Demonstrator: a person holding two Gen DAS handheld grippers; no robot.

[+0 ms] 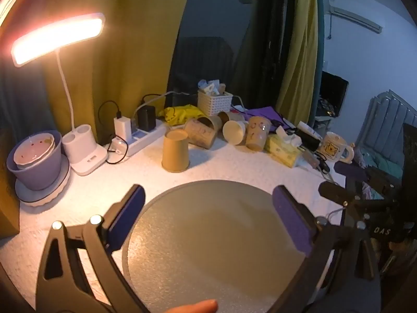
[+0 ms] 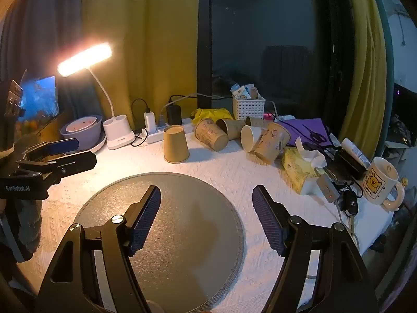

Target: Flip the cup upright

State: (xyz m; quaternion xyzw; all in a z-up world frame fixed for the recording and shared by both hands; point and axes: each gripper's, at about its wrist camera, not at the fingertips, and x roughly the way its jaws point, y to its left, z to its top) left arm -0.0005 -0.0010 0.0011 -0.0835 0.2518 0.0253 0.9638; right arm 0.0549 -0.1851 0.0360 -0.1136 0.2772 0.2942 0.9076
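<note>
A brown paper cup [image 1: 175,150] stands upside down on the white cloth beyond the grey round mat [image 1: 208,247]; it also shows in the right wrist view [image 2: 176,144]. My left gripper [image 1: 208,214] is open and empty above the mat, short of the cup. My right gripper [image 2: 206,214] is open and empty above the same mat [image 2: 182,234]. The left gripper also shows at the left edge of the right wrist view [image 2: 62,154]. The right gripper's tip shows at the right in the left wrist view [image 1: 336,193].
Several paper cups [image 2: 234,133] lie on their sides behind the mat. A lit desk lamp [image 2: 114,130], a power strip [image 2: 159,133], a purple bowl [image 2: 83,130], a white basket [image 2: 249,107], a tissue pack [image 2: 299,169] and a bear mug [image 2: 381,182] crowd the table's back and right.
</note>
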